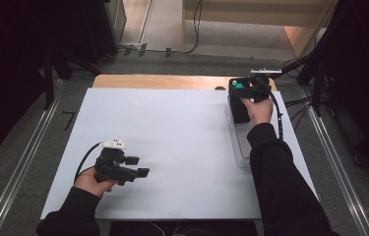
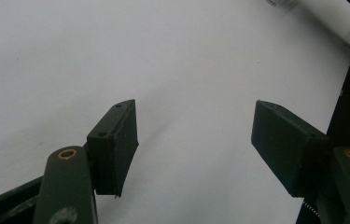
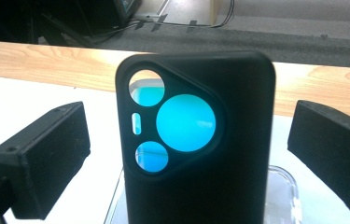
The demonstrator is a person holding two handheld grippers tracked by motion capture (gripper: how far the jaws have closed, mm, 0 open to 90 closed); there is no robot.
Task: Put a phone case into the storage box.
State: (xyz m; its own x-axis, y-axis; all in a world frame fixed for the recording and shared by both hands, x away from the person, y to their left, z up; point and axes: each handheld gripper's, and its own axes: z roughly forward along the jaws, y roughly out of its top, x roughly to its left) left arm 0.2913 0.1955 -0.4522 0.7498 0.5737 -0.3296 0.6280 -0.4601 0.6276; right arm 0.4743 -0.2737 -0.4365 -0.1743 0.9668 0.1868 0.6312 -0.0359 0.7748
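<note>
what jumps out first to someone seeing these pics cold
A black phone case with bright teal camera cut-outs stands upright between the fingers of the open right gripper, at the far right of the white table, over a clear tray. The left gripper hovers open near the front left, nothing between its fingers.

left gripper point(image 2: 195, 135): jaws stand wide apart, nothing between them | surface: bare white desk point(image 2: 163, 56) beneath | right edge: dark vertical strip | top right corner: blurred clear object, unidentifiable
</note>
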